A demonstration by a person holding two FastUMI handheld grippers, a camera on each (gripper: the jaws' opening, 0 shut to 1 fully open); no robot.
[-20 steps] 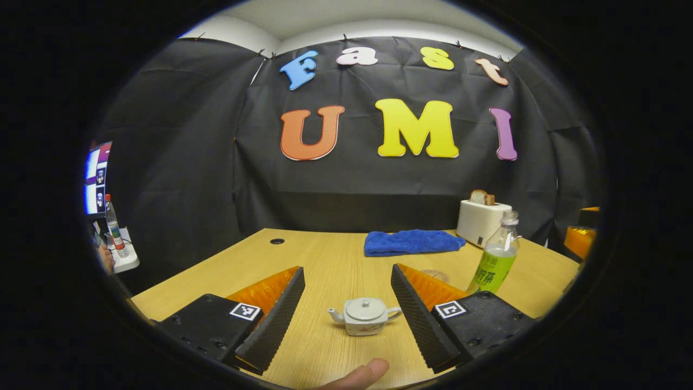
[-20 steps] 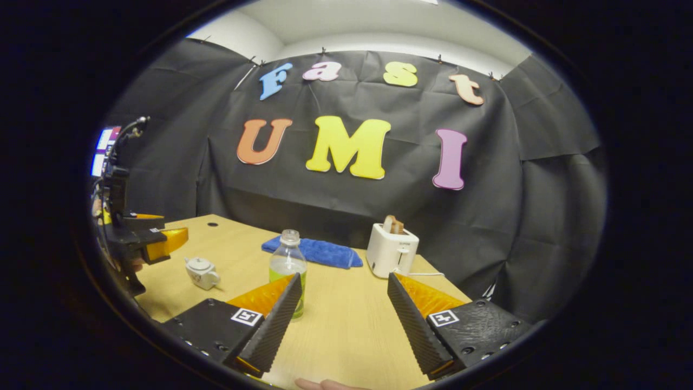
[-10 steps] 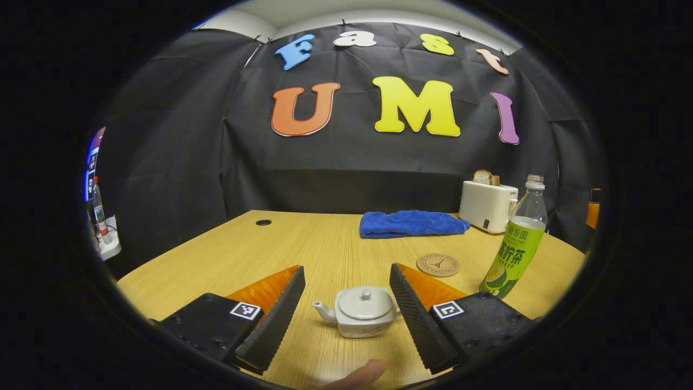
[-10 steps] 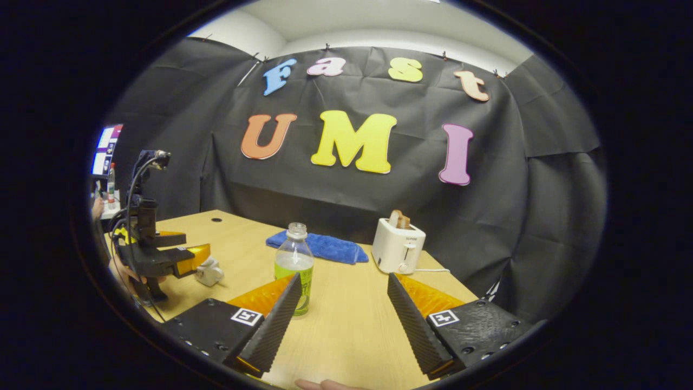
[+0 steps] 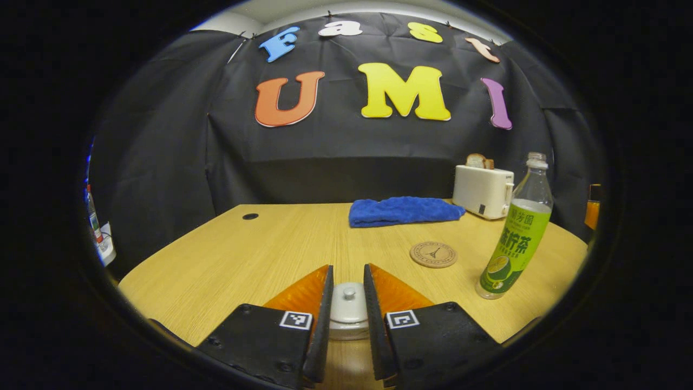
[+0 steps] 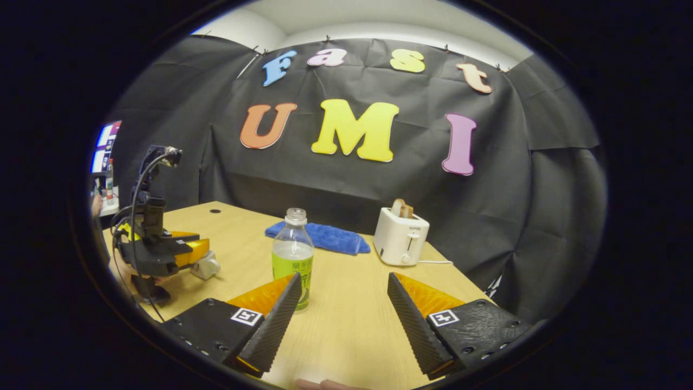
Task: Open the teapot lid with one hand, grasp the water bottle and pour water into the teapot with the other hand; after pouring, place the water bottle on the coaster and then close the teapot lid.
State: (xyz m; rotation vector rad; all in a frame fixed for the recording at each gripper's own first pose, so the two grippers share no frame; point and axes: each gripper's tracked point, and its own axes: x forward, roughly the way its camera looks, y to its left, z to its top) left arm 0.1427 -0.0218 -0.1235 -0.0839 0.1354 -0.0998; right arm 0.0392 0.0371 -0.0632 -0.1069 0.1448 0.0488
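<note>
Left gripper (image 5: 346, 303) narrowed around the teapot lid (image 5: 346, 300); right gripper (image 6: 342, 319) spread, water bottle (image 6: 293, 259) just ahead-left.

Ridged fingers (image 5: 324, 319), square-coded black mounts

I count one teapot (image 5: 347, 309) with one lid (image 5: 347, 299), one water bottle (image 5: 517, 234) and one coaster (image 5: 433, 254) on the one table (image 5: 260, 254). I also see one blue cloth (image 5: 403, 210), one toaster (image 5: 482, 191) holding bread, and two grippers: left (image 5: 346, 325) and right (image 6: 341, 319).
</note>
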